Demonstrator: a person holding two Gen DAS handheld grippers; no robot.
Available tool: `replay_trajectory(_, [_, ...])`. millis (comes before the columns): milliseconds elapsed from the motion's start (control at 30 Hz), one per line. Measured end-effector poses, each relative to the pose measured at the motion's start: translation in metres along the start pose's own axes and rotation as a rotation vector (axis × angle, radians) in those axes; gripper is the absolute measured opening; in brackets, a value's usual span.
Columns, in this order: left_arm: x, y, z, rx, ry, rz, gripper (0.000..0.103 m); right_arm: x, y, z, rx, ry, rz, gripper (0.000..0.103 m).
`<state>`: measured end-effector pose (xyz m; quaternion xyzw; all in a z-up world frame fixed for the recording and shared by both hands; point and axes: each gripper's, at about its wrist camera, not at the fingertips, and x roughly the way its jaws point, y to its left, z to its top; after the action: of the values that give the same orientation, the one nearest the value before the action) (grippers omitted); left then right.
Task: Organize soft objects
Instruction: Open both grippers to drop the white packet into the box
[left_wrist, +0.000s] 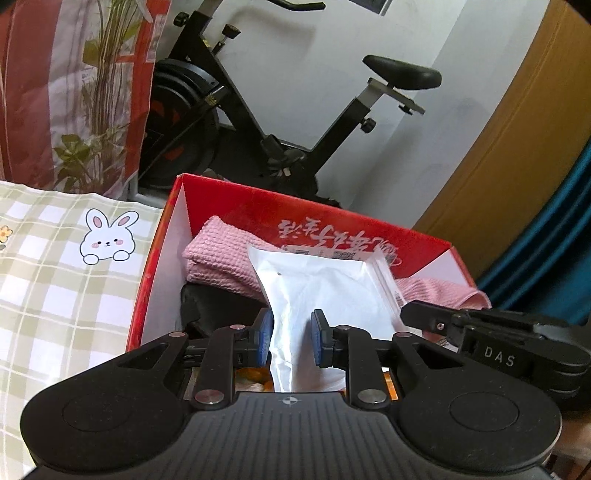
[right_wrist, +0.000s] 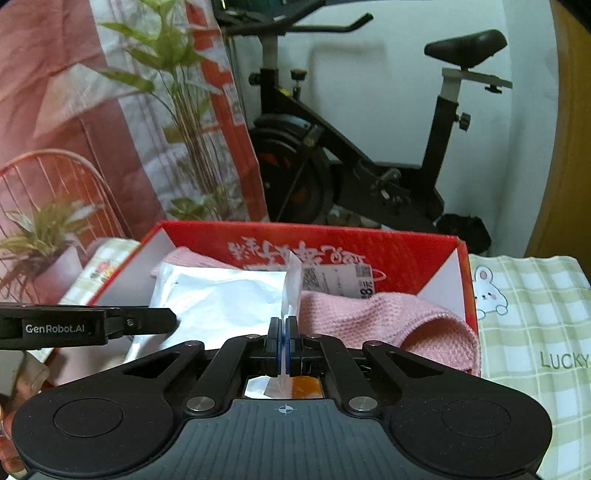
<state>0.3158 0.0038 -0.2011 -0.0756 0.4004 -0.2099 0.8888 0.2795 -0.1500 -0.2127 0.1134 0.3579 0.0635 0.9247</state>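
Observation:
A white packet in clear plastic hangs over an open red cardboard box. My left gripper is shut on the packet's lower part, its blue pads pressing in from both sides. My right gripper is shut on the packet's clear plastic edge; the white packet spreads to its left. In the box lies a pink waffle-knit towel, with a dark soft item beside it. Each gripper shows in the other's view: the right gripper, the left gripper.
The box rests on a green checked sheet with rabbit prints. Behind it stands a black exercise bike against a white wall. A red plant-patterned cloth hangs at left, with a wooden door and blue fabric at right.

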Motion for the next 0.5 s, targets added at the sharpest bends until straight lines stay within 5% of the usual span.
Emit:
replay_trajectory(333, [-0.02,-0.011,0.003,0.098,-0.038,0.072,0.06,-0.011,0.017,0.001,-0.128,0.003,-0.117,0.025])
replay_trajectory(400, [-0.027,-0.012,0.003,0.114,-0.049,0.085,0.068,-0.018,0.017,0.002,-0.132,-0.009,-0.126,0.048])
replay_trajectory(500, [-0.039,-0.018,0.0,0.135,-0.071,0.1,0.088,-0.031,0.018,0.001,-0.141,-0.039,-0.137,0.069])
